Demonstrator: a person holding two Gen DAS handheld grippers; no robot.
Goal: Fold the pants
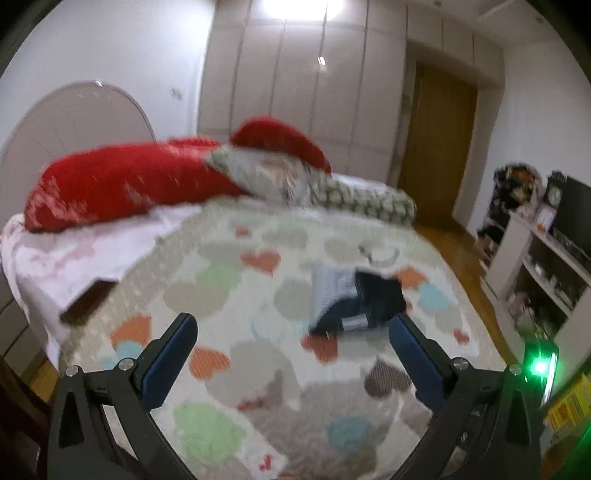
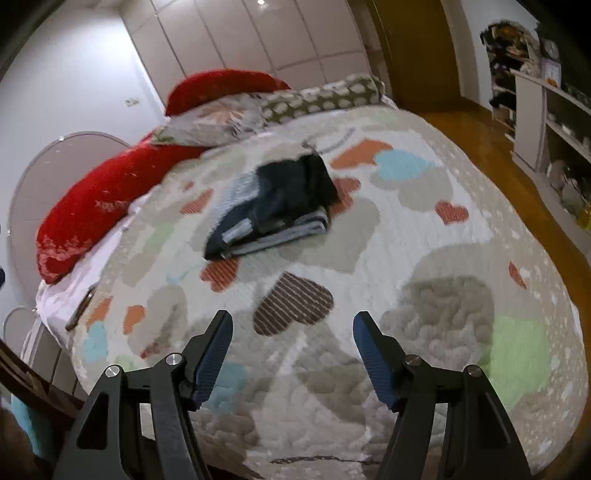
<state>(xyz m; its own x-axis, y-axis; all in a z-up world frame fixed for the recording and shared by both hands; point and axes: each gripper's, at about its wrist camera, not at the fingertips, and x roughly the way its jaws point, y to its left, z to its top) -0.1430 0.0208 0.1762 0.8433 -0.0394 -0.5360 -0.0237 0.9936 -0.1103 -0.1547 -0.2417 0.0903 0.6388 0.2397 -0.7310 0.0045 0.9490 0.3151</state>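
Folded pants point(image 2: 271, 206) laid on the heart-patterned bed point(image 2: 424, 229), left gripper point(image 1: 291, 332) and right gripper point(image 2: 291, 332) held above, fingers spread apart, nothing gripped

Warm indoor light falls from a ceiling lamp point(image 1: 301, 7) whose glare burns out the top of the left wrist view, and a green indicator light point(image 1: 540, 367) flares at that view's right edge. The left wrist picture is smeared by motion blur throughout, while the right wrist picture is sharper, with only mild softness. Both show strong fisheye bending and dark vignetted corners.
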